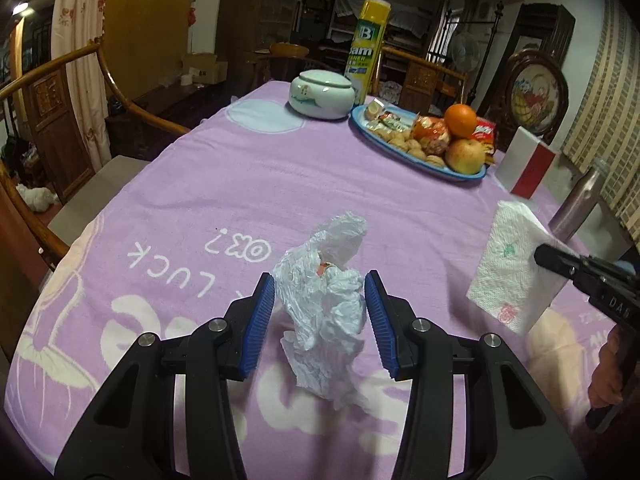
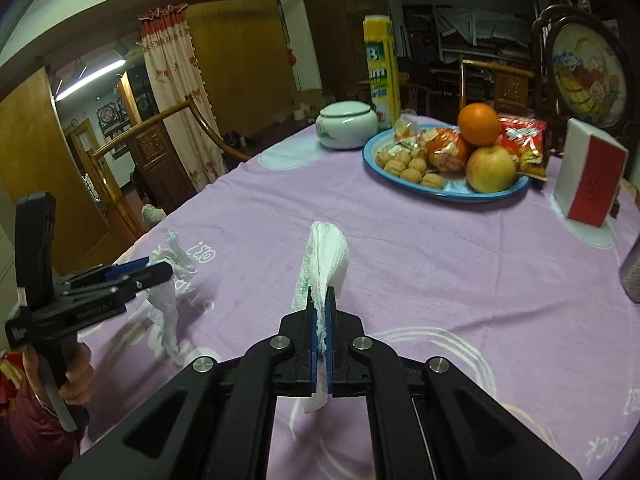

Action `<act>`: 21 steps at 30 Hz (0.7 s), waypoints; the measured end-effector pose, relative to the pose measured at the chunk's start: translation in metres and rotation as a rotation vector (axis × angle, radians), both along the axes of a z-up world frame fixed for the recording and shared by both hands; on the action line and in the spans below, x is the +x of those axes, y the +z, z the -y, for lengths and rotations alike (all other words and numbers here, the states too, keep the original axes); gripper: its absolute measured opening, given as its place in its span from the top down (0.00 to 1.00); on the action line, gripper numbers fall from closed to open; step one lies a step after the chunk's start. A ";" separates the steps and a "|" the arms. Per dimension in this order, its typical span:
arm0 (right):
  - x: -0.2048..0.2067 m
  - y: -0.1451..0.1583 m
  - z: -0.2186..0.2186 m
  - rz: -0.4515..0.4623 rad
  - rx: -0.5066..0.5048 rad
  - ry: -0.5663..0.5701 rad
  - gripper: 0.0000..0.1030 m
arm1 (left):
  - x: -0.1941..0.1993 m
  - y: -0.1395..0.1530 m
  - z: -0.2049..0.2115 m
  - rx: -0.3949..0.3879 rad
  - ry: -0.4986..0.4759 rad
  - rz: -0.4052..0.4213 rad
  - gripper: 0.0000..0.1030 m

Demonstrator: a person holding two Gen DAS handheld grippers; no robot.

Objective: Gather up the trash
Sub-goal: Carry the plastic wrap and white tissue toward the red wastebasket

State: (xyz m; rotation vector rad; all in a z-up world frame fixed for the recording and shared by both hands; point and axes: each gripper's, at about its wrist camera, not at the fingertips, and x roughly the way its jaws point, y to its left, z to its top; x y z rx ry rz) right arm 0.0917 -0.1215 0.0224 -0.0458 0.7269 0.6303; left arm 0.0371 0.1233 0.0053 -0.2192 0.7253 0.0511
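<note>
Left wrist view: the left gripper (image 1: 320, 312) is hanging over the purple tablecloth (image 1: 240, 184) with its blue pads (image 1: 262, 320) standing moderately apart. A crumpled plastic bag (image 1: 328, 292) is sitting between them, brushing both pads, though I cannot tell whether they are pinching it. The bag is trailing down toward the cloth below the fingers. Off to the right, the right gripper (image 1: 550, 258) is lifting a white paper napkin (image 1: 516, 268) clear of the cloth. Farther ahead and to the right, a blue plate (image 1: 464, 174) of fruit and nuts is resting, with a white lidded jar (image 1: 322, 94) and a yellow can (image 1: 366, 50) beyond it.

Right wrist view: the right gripper (image 2: 320, 312) is pressing its jaws tight together on the napkin (image 2: 326, 256), which is rising forward out of the pads and dangling beneath them. To the left, the left gripper (image 2: 154, 272) is carrying the plastic bag (image 2: 166, 304) at its tips, the bag drooping to the tablecloth (image 2: 420, 264). Ahead and right, the plate (image 2: 370, 154) is sitting beside a red-and-white box (image 2: 592, 180).
</note>
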 end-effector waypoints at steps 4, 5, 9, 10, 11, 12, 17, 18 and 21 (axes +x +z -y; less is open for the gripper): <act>-0.011 0.004 0.027 0.000 0.013 -0.022 0.96 | -0.017 0.021 0.007 -0.013 0.013 0.035 0.55; -0.015 0.005 0.036 0.001 0.020 -0.030 0.96 | -0.022 0.027 0.008 -0.012 0.020 0.049 0.55; -0.027 0.008 0.063 0.006 0.047 -0.052 0.96 | -0.041 0.049 0.012 0.001 0.044 0.085 0.55; -0.029 0.008 0.068 0.008 0.054 -0.055 0.96 | -0.047 0.056 0.014 0.008 0.056 0.096 0.55; -0.033 0.009 0.075 0.010 0.066 -0.057 0.96 | -0.052 0.060 0.014 0.012 0.062 0.102 0.55; -0.036 0.009 0.080 0.010 0.075 -0.058 0.96 | -0.057 0.065 0.015 0.016 0.071 0.110 0.55; -0.052 0.010 0.101 0.020 0.121 -0.054 0.96 | -0.088 0.088 0.013 0.032 0.127 0.148 0.55; -0.054 0.010 0.104 0.020 0.128 -0.050 0.96 | -0.097 0.093 0.012 0.033 0.144 0.158 0.55; -0.061 0.010 0.107 0.011 0.148 -0.036 0.96 | -0.121 0.102 0.007 0.039 0.191 0.180 0.55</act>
